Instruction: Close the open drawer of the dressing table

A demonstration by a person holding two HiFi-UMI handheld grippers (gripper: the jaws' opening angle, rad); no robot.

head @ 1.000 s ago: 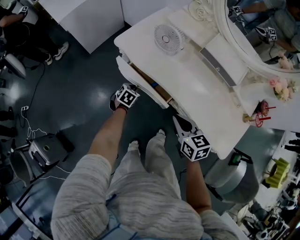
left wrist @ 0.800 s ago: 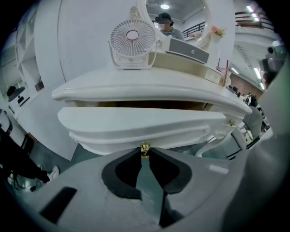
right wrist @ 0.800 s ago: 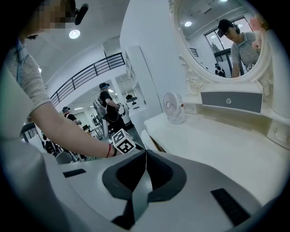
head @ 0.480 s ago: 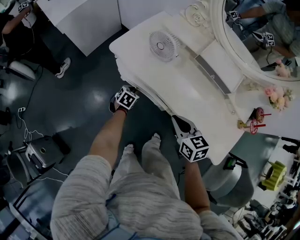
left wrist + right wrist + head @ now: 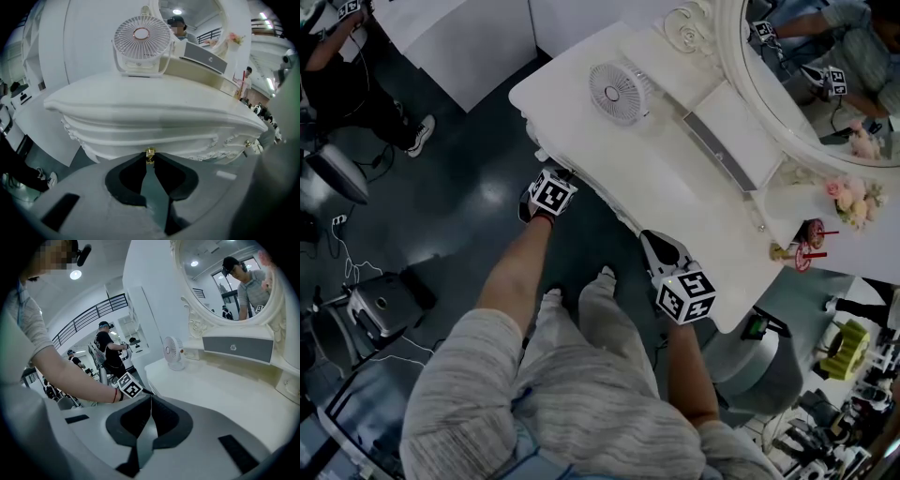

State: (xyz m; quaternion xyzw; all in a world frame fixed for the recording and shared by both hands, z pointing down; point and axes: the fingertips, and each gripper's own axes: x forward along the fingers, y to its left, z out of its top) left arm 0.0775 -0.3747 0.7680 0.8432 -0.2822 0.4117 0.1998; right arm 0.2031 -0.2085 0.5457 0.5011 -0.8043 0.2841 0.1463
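Gold knob (image 5: 150, 152) in left hand-held gripper (image 5: 150, 158); drawer front (image 5: 154, 133) flush.

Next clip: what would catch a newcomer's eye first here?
The ornate white dressing table with its oval mirror fills the upper right, a small white fan standing on its left end. At its front edge the left gripper pinches a tiny gold knob in its jaws, while the right gripper hangs shut and empty nearby.
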